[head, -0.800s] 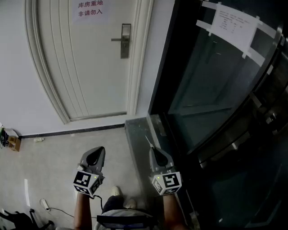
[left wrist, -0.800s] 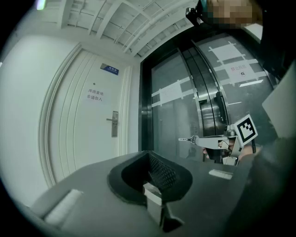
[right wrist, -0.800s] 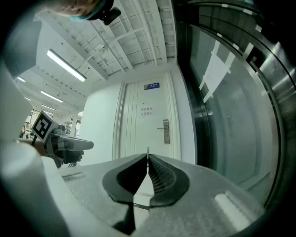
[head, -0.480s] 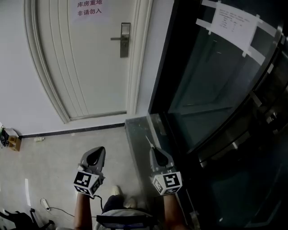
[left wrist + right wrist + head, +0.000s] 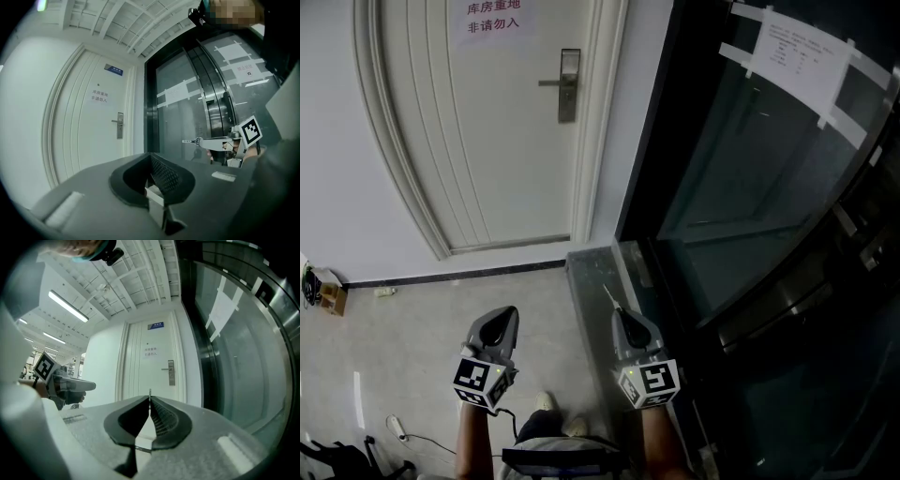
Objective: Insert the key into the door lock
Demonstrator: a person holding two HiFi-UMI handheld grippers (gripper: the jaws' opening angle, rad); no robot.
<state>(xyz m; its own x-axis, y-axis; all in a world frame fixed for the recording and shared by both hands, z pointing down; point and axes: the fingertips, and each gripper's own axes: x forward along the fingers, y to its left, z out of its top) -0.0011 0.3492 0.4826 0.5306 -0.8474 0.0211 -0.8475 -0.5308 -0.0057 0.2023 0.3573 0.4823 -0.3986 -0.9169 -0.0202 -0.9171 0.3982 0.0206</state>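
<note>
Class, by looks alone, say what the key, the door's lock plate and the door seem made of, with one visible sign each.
Key: probably metal; thin, silvery, glinting.
Lock plate: likely brushed metal; grey, dull sheen.
Door: material unclear, maybe painted wood; white, matte, moulded grooves.

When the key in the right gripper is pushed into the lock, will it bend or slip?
The key looks thin and metallic, so probably stiff. Only its end sits in the shut right gripper, so it may twist or slip if it meets the door lock off-line.
</note>
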